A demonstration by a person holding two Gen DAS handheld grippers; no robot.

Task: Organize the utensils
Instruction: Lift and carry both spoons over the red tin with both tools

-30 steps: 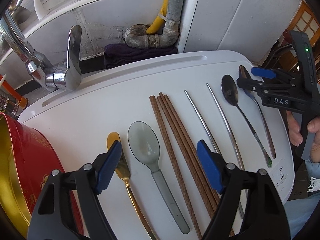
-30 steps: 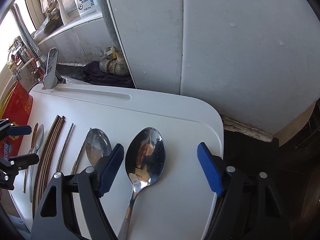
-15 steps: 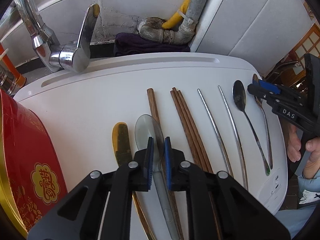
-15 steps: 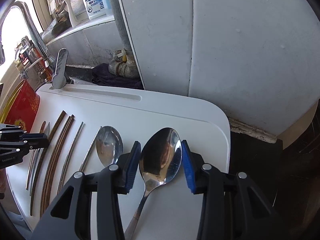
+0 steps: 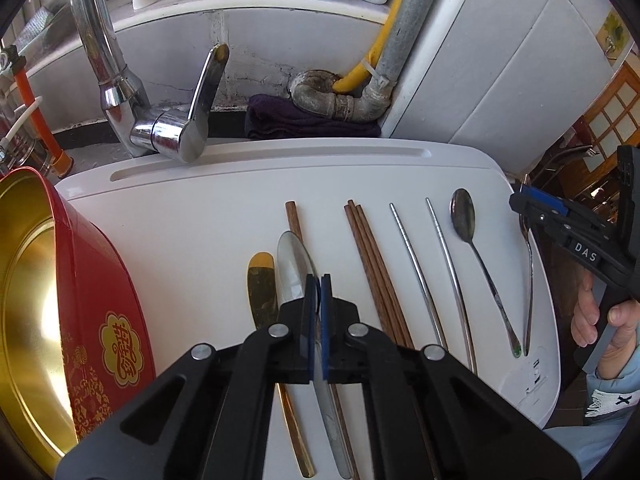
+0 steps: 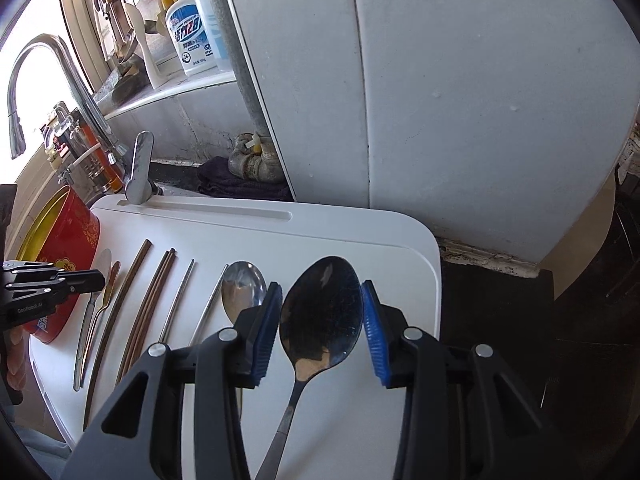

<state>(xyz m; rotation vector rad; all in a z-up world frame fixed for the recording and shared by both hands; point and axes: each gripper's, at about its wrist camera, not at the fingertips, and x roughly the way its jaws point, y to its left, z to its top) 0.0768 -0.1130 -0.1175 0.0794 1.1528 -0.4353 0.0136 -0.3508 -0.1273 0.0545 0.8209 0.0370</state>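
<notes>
Utensils lie in a row on a white board (image 5: 192,216): a gold spoon (image 5: 262,284), a grey translucent spoon (image 5: 294,264), brown wooden chopsticks (image 5: 372,264), two metal chopsticks (image 5: 420,268) and two steel spoons. My left gripper (image 5: 315,284) is shut on the grey spoon's neck. In the right wrist view my right gripper (image 6: 320,300) has its pads against both sides of the large steel spoon's bowl (image 6: 322,312), which tilts up off the board (image 6: 360,240). The smaller steel spoon (image 6: 244,288) lies beside it.
A red and gold round tin (image 5: 60,300) stands at the board's left edge. A chrome tap (image 5: 168,120) rises behind the board. A white wall panel (image 6: 440,100) stands at the back right. The board's right edge (image 6: 438,280) drops to a dark floor.
My left gripper went from wide open to shut on the grey spoon. My right gripper closed from wide open onto the large steel spoon's bowl and tilted it up.
</notes>
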